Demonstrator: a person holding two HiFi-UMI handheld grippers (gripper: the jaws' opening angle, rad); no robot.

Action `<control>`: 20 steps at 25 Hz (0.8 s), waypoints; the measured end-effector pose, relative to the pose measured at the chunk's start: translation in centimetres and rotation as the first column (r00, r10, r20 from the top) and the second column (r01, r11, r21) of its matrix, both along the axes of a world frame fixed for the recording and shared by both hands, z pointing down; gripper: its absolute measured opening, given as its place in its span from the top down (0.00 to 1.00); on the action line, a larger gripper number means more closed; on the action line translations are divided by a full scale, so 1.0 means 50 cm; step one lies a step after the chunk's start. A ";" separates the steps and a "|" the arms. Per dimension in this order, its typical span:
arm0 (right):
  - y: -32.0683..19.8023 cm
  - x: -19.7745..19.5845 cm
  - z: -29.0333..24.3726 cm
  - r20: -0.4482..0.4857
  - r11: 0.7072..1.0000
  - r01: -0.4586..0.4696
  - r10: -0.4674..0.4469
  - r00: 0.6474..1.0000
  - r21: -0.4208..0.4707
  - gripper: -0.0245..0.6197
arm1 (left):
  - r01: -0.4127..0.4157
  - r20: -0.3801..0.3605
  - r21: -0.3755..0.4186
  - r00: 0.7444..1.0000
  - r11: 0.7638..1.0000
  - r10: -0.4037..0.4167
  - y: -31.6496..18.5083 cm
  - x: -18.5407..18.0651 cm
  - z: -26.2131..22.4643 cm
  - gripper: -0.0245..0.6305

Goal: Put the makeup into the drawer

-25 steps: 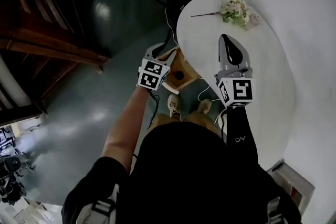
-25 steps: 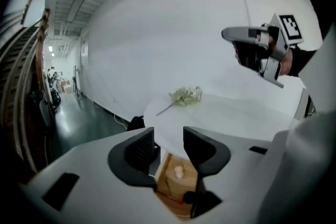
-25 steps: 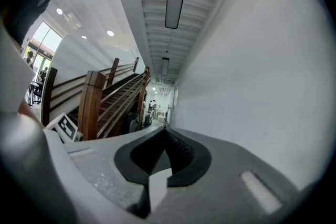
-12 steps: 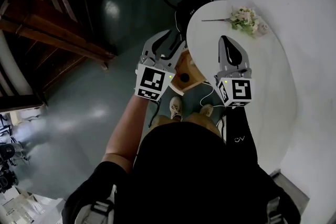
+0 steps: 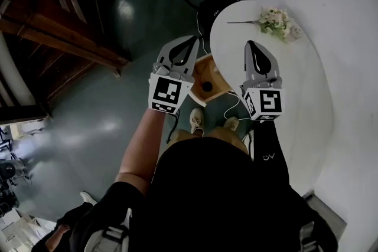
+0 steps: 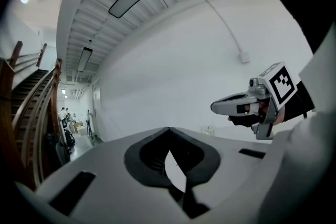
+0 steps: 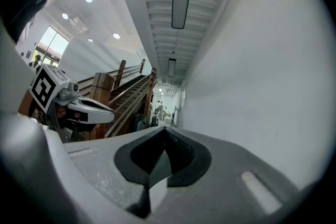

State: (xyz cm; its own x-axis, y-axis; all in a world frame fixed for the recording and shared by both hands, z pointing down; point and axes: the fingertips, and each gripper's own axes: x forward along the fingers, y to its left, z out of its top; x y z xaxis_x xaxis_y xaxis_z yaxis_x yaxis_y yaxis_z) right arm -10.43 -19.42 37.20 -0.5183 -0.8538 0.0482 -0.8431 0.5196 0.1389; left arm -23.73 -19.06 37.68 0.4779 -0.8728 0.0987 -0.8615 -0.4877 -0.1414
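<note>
The left claw (image 5: 192,41) has just been closing and its tips meet on nothing, just off the edge of the white tabletop (image 5: 295,79), while the right claw (image 5: 251,44) hangs over the tabletop, its tips likewise together and empty. Between them, below the tabletop's edge, the wooden drawer (image 5: 214,75) stands pulled out with a dark round spot (image 5: 207,87) inside (makeup or a hole, I cannot tell), well apart from the flowers (image 5: 274,20) at the far end. The only print is the black-and-white square markers on each cube (image 5: 168,93) and a small pale logo (image 5: 270,156) on the right sleeve, too small to read.
</note>
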 end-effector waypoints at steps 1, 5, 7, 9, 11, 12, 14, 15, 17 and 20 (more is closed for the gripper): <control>0.002 -0.003 0.003 -0.015 1.000 0.006 -0.006 1.000 -0.004 0.95 | 0.001 0.001 0.001 1.000 1.000 -0.001 0.000 0.000 -0.001 0.95; 0.011 -0.013 0.010 -0.058 1.000 0.021 -0.021 0.998 -0.014 0.95 | 0.000 0.000 0.007 1.000 1.000 0.000 -0.001 0.002 -0.007 0.95; 0.013 -0.014 0.010 -0.057 1.000 0.018 -0.019 0.998 -0.014 0.95 | -0.004 0.003 0.013 1.000 1.000 0.004 0.000 0.003 -0.010 0.95; 0.014 -0.013 0.007 -0.054 1.000 0.014 -0.015 0.998 -0.013 0.95 | -0.005 0.002 0.014 1.000 1.000 0.005 0.001 0.000 -0.011 0.95; 0.015 -0.013 0.006 -0.054 1.000 0.014 -0.014 0.998 -0.013 0.95 | -0.003 0.001 0.014 1.000 1.000 0.003 0.000 -0.004 -0.013 0.95; 0.016 -0.014 0.006 -0.054 1.000 0.015 -0.016 0.998 -0.014 0.95 | -0.003 0.002 0.014 1.000 1.000 0.003 0.000 -0.004 -0.013 0.95; 0.019 -0.014 0.007 -0.054 1.000 0.021 -0.022 0.998 -0.017 0.95 | -0.002 0.006 0.015 1.000 1.000 0.002 -0.001 -0.003 -0.015 0.95; 0.020 -0.015 0.008 -0.054 1.000 0.024 -0.025 0.998 -0.018 0.95 | -0.004 0.009 0.016 1.000 1.000 0.004 -0.001 -0.001 -0.016 0.95; 0.021 -0.016 0.008 -0.053 0.999 0.028 -0.029 0.998 -0.019 0.95 | -0.010 0.011 0.013 1.000 1.000 0.010 -0.004 0.003 -0.016 0.95; 0.020 -0.017 0.007 -0.052 0.999 0.030 -0.031 0.998 -0.018 0.95 | -0.023 0.014 0.009 1.000 1.000 0.023 -0.005 0.010 -0.015 0.95</control>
